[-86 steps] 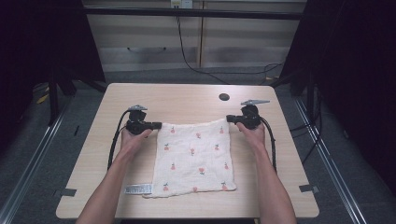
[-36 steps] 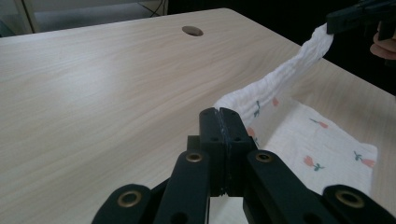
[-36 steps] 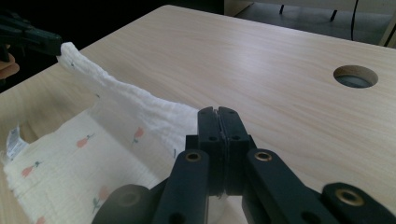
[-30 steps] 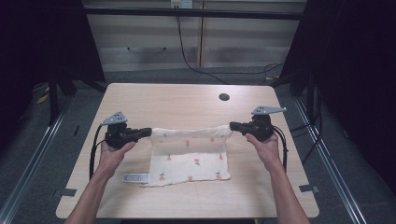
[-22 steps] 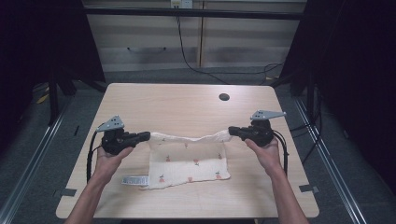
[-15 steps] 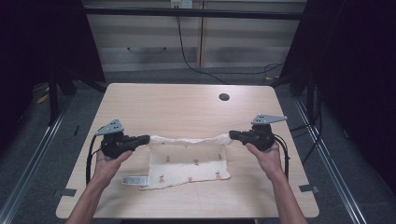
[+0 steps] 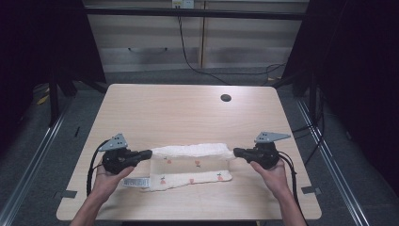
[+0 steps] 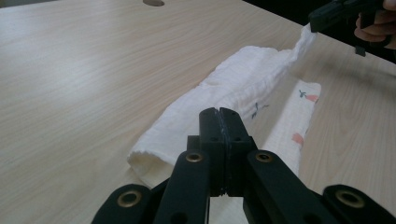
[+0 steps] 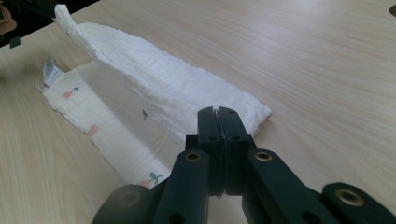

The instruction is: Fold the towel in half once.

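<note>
High view looks down on a pale wooden table (image 7: 188,108) where I hold a black two-jaw gripper in each hand. My left gripper (image 7: 147,153) sits at the left end of a white cloth (image 7: 193,151) printed with small red motifs, and my right gripper (image 7: 236,152) sits at its right end. The cloth's far edge is bunched into a long roll between the two grippers, while its near part lies flat on the table toward me, with a small label (image 7: 136,182) at its left corner. Left gripper view shows my jaws pressed together, pinching the cloth's rolled end. Right gripper view shows my other jaws pressed together too, clamped on the opposite end. A dark round hole (image 7: 226,98) sits near the table's far edge.
</note>
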The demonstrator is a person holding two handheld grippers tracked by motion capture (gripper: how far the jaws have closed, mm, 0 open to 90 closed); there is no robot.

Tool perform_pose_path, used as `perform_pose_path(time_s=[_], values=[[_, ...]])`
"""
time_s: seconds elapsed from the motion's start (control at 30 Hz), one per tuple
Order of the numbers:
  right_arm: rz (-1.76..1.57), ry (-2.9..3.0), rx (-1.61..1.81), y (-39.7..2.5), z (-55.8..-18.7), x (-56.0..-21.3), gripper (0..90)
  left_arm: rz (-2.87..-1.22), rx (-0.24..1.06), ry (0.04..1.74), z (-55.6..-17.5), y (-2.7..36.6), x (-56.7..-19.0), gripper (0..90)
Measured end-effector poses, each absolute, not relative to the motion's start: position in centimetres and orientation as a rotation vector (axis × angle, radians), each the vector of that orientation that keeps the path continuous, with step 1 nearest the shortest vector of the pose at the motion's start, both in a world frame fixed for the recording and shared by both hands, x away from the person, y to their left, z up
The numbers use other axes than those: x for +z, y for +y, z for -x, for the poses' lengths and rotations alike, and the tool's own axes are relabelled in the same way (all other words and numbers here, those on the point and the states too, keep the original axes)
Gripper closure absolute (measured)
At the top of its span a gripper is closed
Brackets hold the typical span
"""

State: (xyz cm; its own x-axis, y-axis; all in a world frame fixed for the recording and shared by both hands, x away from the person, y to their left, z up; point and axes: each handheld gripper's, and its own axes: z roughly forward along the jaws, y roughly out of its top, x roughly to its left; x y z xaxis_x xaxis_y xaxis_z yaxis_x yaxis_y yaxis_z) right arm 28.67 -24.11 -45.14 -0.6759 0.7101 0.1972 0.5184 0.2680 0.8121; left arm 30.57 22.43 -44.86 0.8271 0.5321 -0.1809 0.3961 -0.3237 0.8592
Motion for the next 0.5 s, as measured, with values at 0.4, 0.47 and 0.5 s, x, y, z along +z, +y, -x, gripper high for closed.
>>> perform_pose_path(time_s=[0.4,0.47,0.5], values=[[-1.168,2.379,1.327,-23.7,-27.5,-46.9,89.5,-2.046,0.120,0.702,-29.6,22.5,-47.2,89.4],[-1.166,2.398,1.305,-23.6,-27.3,-47.3,89.5,-2.069,0.109,0.698,-29.3,22.6,-47.8,89.4],[-1.167,2.405,1.299,-23.6,-27.2,-47.5,89.5,-2.073,0.109,0.703,-29.2,22.6,-48.0,89.4]])
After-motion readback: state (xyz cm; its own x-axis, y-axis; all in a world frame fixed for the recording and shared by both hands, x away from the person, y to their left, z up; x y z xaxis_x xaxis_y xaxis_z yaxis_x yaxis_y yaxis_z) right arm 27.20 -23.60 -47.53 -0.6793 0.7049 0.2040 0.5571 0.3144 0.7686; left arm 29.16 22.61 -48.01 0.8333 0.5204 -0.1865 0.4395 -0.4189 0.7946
